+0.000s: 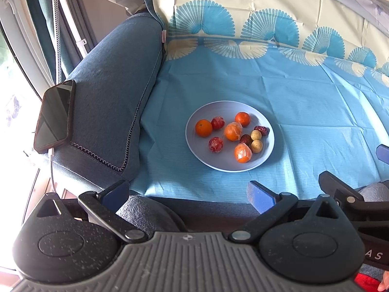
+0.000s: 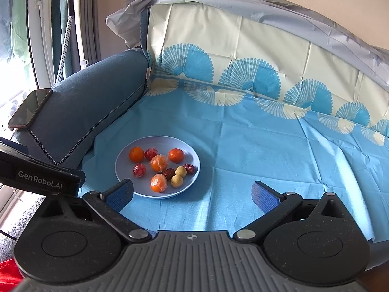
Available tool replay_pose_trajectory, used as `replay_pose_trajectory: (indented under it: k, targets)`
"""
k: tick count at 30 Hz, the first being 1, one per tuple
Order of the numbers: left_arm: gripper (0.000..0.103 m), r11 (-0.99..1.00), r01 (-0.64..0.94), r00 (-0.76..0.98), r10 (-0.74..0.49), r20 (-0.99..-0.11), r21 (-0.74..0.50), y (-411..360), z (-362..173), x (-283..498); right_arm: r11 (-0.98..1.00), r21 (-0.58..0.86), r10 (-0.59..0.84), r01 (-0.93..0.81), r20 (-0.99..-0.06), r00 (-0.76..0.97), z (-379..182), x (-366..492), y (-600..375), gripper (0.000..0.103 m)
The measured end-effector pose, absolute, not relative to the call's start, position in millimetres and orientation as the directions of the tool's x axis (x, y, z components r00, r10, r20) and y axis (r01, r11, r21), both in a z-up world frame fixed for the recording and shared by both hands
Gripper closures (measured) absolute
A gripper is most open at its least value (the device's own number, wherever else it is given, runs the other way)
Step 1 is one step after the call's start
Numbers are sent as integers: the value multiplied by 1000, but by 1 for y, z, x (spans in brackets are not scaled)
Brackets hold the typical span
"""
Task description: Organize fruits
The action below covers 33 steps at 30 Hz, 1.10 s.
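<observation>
I am looking at the fruits sitting mixed together on the pale plate, which is resting on the blue cloth over the sofa seat. I am holding the left tongs and right tongs spread apart and empty, short of the plate, leaving room to approach.

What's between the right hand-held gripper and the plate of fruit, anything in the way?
Nothing visible. The right hand-held gripper is open and apart from the plate, with only bare blue cloth between them. The left hand-held gripper sits off to the side, and the phone rests on the sofa arm, clear of the path.
</observation>
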<state>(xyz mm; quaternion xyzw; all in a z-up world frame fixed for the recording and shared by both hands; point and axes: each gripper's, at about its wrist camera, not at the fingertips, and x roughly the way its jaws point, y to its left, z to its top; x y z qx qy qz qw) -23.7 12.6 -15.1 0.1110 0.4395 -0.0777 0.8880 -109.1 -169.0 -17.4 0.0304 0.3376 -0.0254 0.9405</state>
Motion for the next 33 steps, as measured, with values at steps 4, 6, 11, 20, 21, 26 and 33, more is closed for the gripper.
replay_pose_trajectory:
  k: [4,6,11,20,21,26,33]
  targets:
    - [0,963,238,603,-42,-797,130,13,-16,-24,997,38,-27,66,-635,772,-19,-108,-168,1]
    - [0,962,239,602,-40,-798,132,13,-16,-24,997,38,-27,66,-637,770,-19,-109,-168,1]
    - [0,963,237,601,-39,-798,131,13,-16,-24,997,38,-26,65,-636,771,-19,-109,-167,1]
    - [0,962,238,596,-37,-802,132,13,-18,-23,997,39,-23,62,-639,769,-19,-109,-167,1]
    - [0,962,238,596,-37,-802,133,13,-18,-23,997,40,-22,61,-639,769,-19,-109,-167,1]
    - [0,962,237,595,-34,-803,135,12,-19,-23,997,41,-19,60,-642,766,-19,-108,-167,1]
    - [0,961,233,603,-24,-798,147,11,-23,-22,997,50,-8,53,-645,764,-22,-107,-169,1]
